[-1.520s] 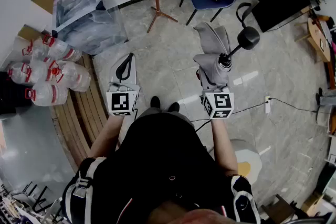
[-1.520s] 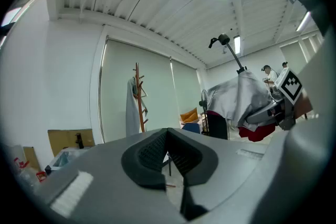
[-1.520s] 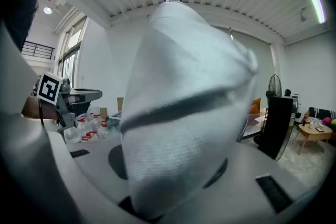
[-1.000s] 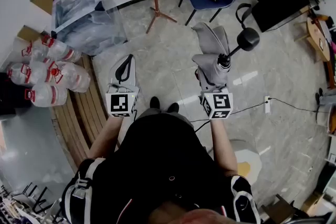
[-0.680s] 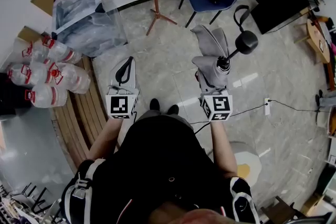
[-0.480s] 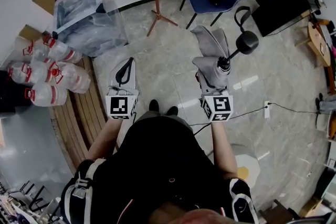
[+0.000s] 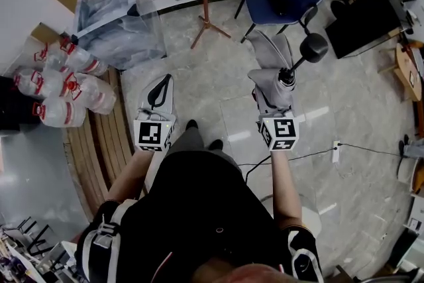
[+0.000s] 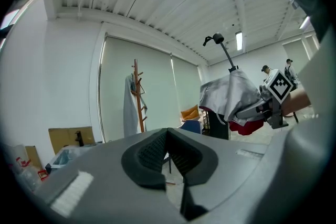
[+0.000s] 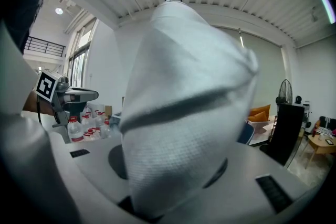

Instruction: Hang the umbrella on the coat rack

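The right gripper (image 7: 272, 96) is pinching the umbrella (image 7: 270, 57), while the left gripper (image 7: 158, 88) is hovering empty, jaws pressed together.

Head camera up top, facing steeply down over both arms, floor well below. Left gripper (image 7: 161, 84) camera low, near level, sighting along own jaws at distant coat rack (image 8: 137, 102), which head view shares. Right gripper (image 7: 273, 97) camera pressed close on umbrella (image 9: 184, 107), fabric filling frame. Each gripper camera catches other gripper at edge.
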The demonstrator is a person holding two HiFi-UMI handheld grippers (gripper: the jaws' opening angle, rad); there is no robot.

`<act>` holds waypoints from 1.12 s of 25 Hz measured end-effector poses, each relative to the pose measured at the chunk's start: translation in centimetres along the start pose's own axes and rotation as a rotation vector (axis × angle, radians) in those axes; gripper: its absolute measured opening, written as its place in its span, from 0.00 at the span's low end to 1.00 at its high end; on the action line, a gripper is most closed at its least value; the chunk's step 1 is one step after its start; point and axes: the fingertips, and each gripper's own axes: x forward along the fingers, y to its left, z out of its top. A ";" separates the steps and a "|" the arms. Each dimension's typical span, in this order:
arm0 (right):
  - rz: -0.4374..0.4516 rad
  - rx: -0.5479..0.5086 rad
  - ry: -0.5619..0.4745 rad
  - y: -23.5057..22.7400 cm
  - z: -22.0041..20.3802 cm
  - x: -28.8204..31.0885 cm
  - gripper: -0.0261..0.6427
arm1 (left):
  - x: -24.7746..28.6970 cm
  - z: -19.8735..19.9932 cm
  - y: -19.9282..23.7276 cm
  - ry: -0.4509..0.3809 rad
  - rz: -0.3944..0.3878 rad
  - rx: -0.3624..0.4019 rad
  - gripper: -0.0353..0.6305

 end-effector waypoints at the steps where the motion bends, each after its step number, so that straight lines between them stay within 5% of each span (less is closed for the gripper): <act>1: 0.001 -0.003 0.002 -0.2 0.1 0.5 0.26 | 0.4 0.0 0.3 0.000 0.001 0.001 0.05; 21: -0.094 0.007 0.045 -3.9 4.4 22.1 0.26 | 17.2 0.1 12.2 -0.057 -0.175 -0.012 0.05; 28: -0.074 -0.006 0.081 -7.5 4.0 28.6 0.26 | 22.8 -0.2 13.3 -0.050 -0.170 -0.029 0.05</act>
